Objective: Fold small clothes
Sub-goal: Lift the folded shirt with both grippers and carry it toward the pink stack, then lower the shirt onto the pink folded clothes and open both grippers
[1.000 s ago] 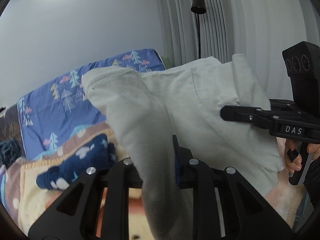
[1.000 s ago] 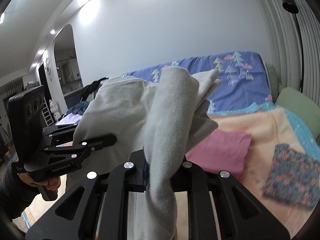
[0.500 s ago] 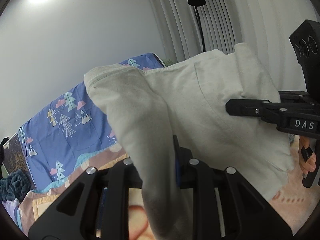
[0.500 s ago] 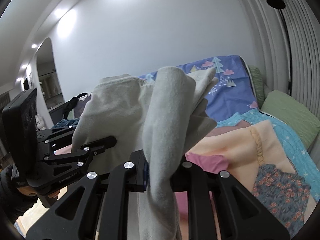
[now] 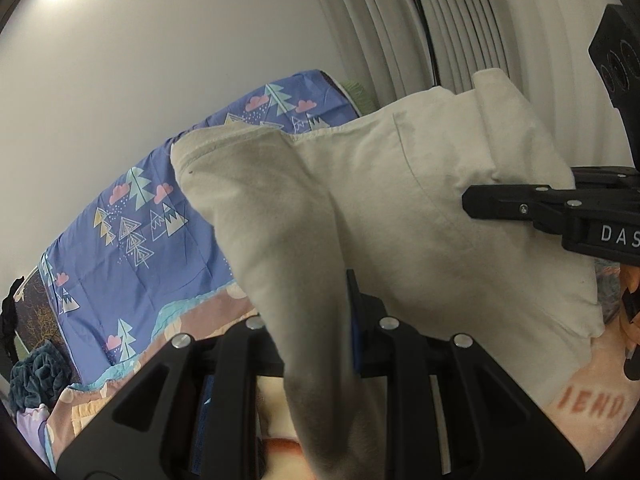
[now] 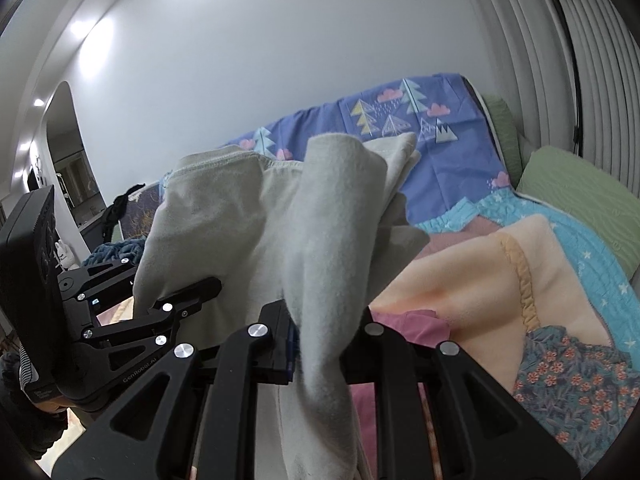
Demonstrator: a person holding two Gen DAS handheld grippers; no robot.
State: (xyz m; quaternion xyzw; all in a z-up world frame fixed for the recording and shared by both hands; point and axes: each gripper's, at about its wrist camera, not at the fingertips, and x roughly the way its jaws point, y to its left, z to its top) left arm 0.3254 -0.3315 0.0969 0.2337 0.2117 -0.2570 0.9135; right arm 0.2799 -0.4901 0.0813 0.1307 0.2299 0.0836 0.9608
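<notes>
Pinching the soft pale-grey fleece garment (image 5: 400, 208) between nearly closed jaws, the left hand-held gripper (image 5: 320, 344) and right hand-held gripper (image 6: 326, 344) are holding it spread above the peach blanket-covered bed (image 6: 460, 272), probably readying a flat lay for folding.

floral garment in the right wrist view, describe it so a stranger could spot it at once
Start from the peach blanket spread over the bed. At its near right edge lies the floral garment, dark blue-grey with small orange flowers. Its neighbour, the pink cloth, is plain; this one alone is patterned.
</notes>
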